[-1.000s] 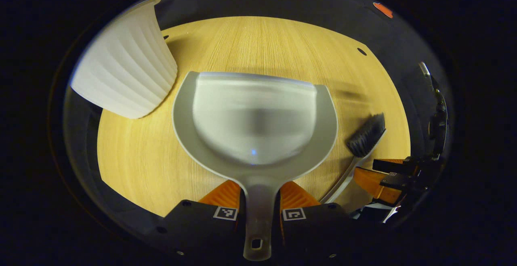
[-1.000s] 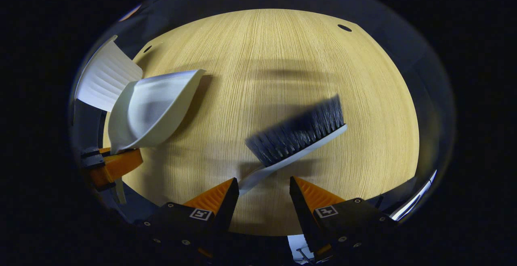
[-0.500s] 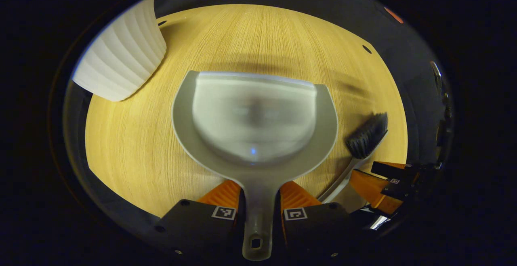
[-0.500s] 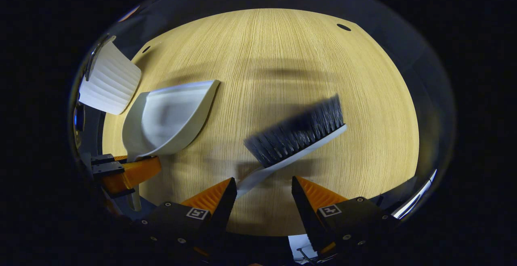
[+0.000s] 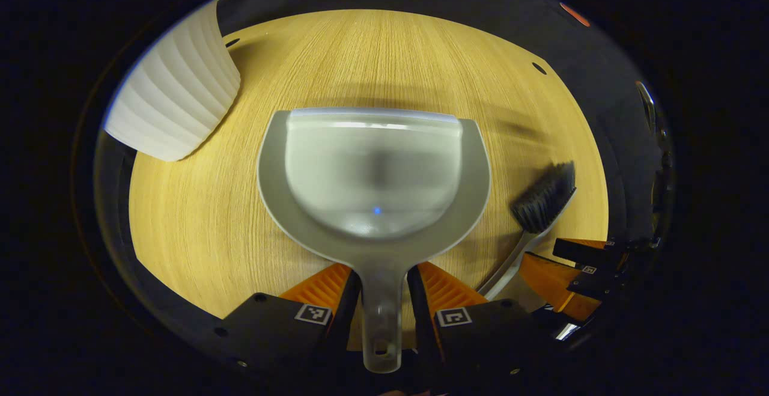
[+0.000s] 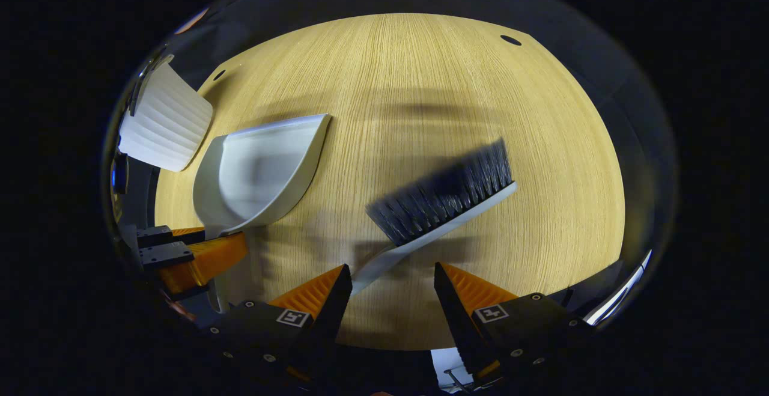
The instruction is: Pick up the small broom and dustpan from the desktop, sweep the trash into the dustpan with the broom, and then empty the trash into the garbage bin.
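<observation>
The pale, wood-grain bench is bare around the tools, with dark booth cloth beyond its far edge. The left tool grips the translucent grey plastic dustpan by its handle. The right tool stands wide; whether it pinches the black-bristled, white-backed small broom I cannot tell. A white ribbed garbage bin sits far left.

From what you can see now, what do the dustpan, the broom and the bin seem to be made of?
Dustpan: likely plastic, pale grey, smooth, softly glossy, with a moulded rim.
Broom: dark bristles, probably synthetic, on a pale back that looks like plastic.
Bin: white and matte with even ribs; probably plastic.
Desktop: wood grain, possibly laminate.
</observation>
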